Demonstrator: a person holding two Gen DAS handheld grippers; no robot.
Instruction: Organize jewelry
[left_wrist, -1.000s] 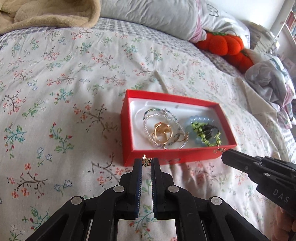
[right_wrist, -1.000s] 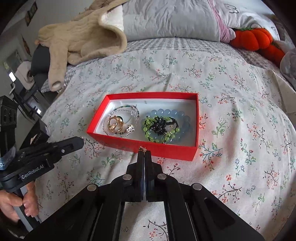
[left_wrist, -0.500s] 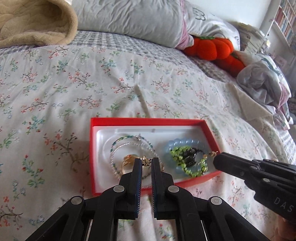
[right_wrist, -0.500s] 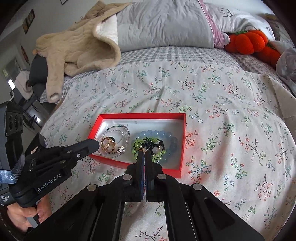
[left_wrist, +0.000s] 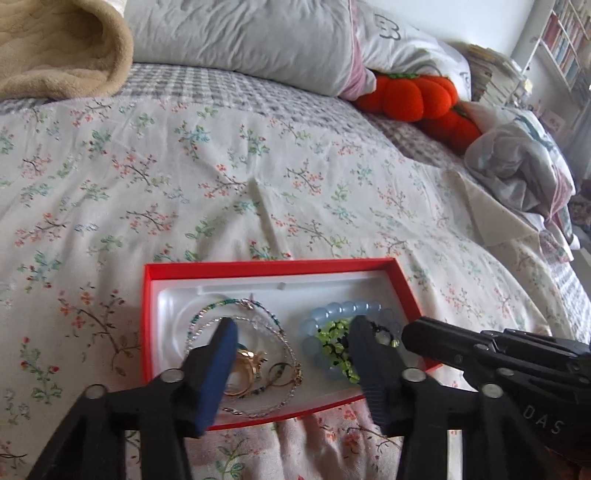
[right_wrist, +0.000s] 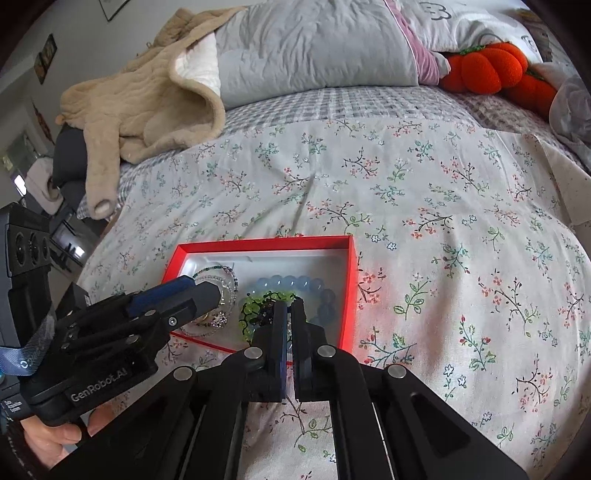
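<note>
A red box (left_wrist: 258, 266) (right_wrist: 258, 243) with a white lining lies on the floral bedspread. It holds thin beaded bracelets (left_wrist: 236, 304), gold rings (left_wrist: 251, 363), a blue bead bracelet (left_wrist: 347, 308) (right_wrist: 291, 282) and a green bead bracelet (left_wrist: 332, 332) (right_wrist: 251, 306). My left gripper (left_wrist: 293, 325) (right_wrist: 199, 291) hovers over the box's left half, its jaws opening wide with nothing between them. My right gripper (right_wrist: 289, 306) (left_wrist: 410, 330) is over the green and blue bracelets, its jaws nearly together with a thin slit. I cannot see any small piece at its tips.
A grey pillow (left_wrist: 251, 40) and orange pumpkin plushes (left_wrist: 417, 96) lie at the head of the bed. A beige blanket (right_wrist: 147, 99) is piled at the back left, and crumpled cloth (left_wrist: 517, 173) at the right. A hand (right_wrist: 51, 439) holds the left gripper.
Both grippers moved forward from the box's near wall to over its inside. The left jaws sprang apart and the small gold piece left their tips. The right jaws show a thin slit.
</note>
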